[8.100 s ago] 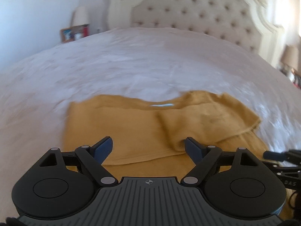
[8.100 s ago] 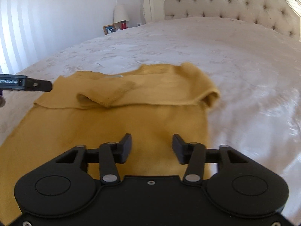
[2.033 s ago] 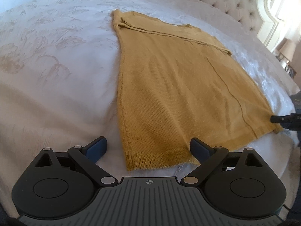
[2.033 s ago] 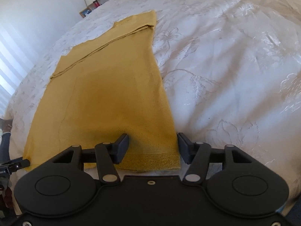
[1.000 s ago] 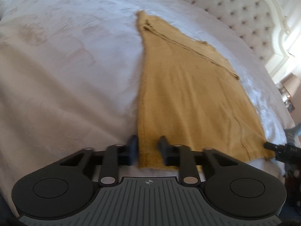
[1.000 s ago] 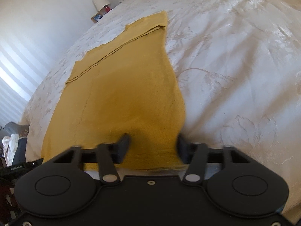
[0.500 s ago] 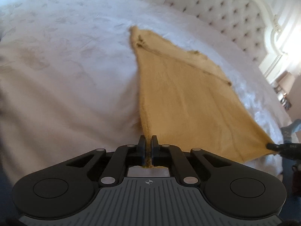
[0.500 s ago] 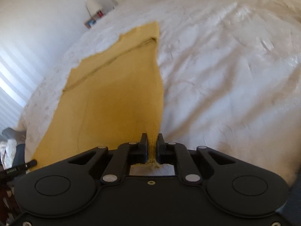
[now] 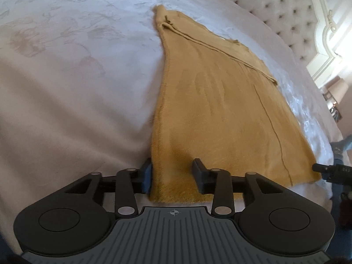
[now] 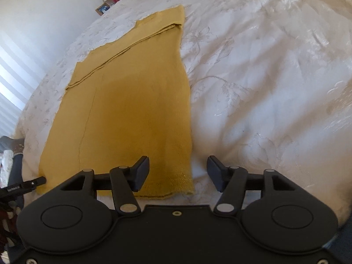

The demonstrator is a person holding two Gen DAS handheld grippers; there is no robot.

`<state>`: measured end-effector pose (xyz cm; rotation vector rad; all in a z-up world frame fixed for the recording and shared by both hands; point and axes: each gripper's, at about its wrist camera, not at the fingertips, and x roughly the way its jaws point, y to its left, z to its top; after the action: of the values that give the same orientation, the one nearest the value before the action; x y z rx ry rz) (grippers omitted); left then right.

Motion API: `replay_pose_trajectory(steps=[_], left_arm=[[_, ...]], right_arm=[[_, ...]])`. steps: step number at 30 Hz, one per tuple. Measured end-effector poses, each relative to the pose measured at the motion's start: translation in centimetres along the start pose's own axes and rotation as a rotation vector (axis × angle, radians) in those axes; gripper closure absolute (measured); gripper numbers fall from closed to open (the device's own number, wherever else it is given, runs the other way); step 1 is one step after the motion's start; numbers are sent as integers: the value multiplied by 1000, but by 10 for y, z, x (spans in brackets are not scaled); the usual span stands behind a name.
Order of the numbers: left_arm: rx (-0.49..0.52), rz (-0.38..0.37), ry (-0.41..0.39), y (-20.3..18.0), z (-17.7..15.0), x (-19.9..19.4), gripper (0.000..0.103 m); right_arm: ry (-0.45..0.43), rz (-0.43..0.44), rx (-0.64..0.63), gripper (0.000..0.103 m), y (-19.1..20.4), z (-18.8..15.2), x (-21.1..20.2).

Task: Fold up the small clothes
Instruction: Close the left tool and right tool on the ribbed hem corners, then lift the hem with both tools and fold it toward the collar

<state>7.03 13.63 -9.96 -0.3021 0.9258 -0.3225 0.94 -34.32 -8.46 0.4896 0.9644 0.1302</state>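
Observation:
A mustard-yellow knit garment [image 9: 220, 110] [image 10: 132, 101] lies flat on the white bedspread, its sleeves folded in across the far end. My left gripper [image 9: 172, 177] hovers over the hem's near left corner. Its jaws are opening, and the cloth lies between them without being pinched. My right gripper [image 10: 178, 175] stands over the hem's near right corner. Those jaws are opening too, with the corner lying loose between the fingers. The right gripper's tip [image 9: 330, 170] shows at the right edge of the left wrist view; the left gripper's tip [image 10: 24, 183] shows at the left edge of the right wrist view.
A white floral bedspread [image 9: 66, 66] [image 10: 275, 77] covers the bed. A tufted headboard [image 9: 286, 6] stands at the far end. A lamp and a picture frame [image 10: 103, 8] sit on a nightstand beyond the bed. The bed's near edge runs just below the hem.
Half a second ago both grippers were shut on the hem corners and held them up. Now both have opened and the hem lies flat on the bed.

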Motion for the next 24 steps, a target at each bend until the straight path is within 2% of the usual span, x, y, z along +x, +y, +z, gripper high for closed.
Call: replay_pose_trajectory(steps=[2,3,4,5,7,9,16,24], left_arm=[[4,-16,-5,-3,1,3,65],[11,-30,-10,-4,1,2,75],[11,-52,-11,-5,2,2,97],[0,-76,-15,-5,1,2,98],[7,-88,-40,-7,1,-4,98],[16,-97,-82,-9,4,-13,98],[4,-145,-215,-16,40,-41,98],[7,-172,-307,-28,81,-39,98]], right_arm=[[0,17,5,41,1,-1,1],[1,31,4,47,2,-1,3],[6,48,2,78,4,-1,4],[18,73,4,87,5,-2,6],[9,103,11,87,9,-2,5],[-38,116,-10,87,14,1,-3],[-196,180,-5,87,24,34,-29],[-287,215,0,87,31,81,-27]])
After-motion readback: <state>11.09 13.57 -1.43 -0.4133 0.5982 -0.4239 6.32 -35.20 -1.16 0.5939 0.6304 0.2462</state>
